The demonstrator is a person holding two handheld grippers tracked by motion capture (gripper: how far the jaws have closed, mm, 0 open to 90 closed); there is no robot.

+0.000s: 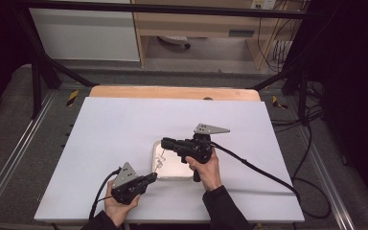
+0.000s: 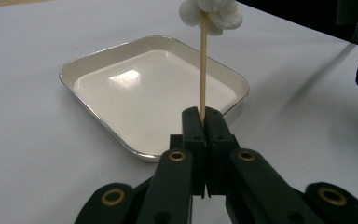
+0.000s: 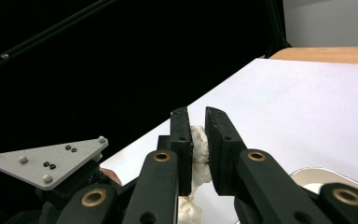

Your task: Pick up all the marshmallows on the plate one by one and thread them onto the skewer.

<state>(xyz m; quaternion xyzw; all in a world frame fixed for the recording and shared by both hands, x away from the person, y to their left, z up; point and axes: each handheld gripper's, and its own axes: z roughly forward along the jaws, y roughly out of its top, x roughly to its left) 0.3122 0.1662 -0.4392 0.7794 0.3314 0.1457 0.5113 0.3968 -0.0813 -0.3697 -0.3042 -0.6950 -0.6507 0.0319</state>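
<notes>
Nearest the person, the left hand (image 1: 117, 206) holds the left claw (image 1: 152, 178) low over the front part of the white table (image 1: 120, 139), its tip just at the near left corner of a shallow cream tray (image 2: 98, 60). In the left gripper view its two black jaws are pressed together on the lower end of a thin wooden skewer (image 2: 203, 70), which rises upright from between them and stands in front of the tray's near right edge. At the top of the skewer sits a soft white marshmallow (image 2: 212, 13), lumpy in outline and partly cut off by the upper edge of that view. A little farther in, the right hand (image 1: 205, 167) holds the right claw (image 1: 165, 142) above the tray, pointing toward the person's left, with its cable trailing off to the right across the table. In the right gripper view its jaws are clamped on the marshmallow (image 3: 199, 149), squeezing the white mass between the pads with a narrow gap left at the tips; more of it bulges out below them. The tray is empty, with a metal rim, and lies flat near the middle of the table. Beyond it the white surface ends at a strip of bare wood (image 1: 172, 92).
</notes>
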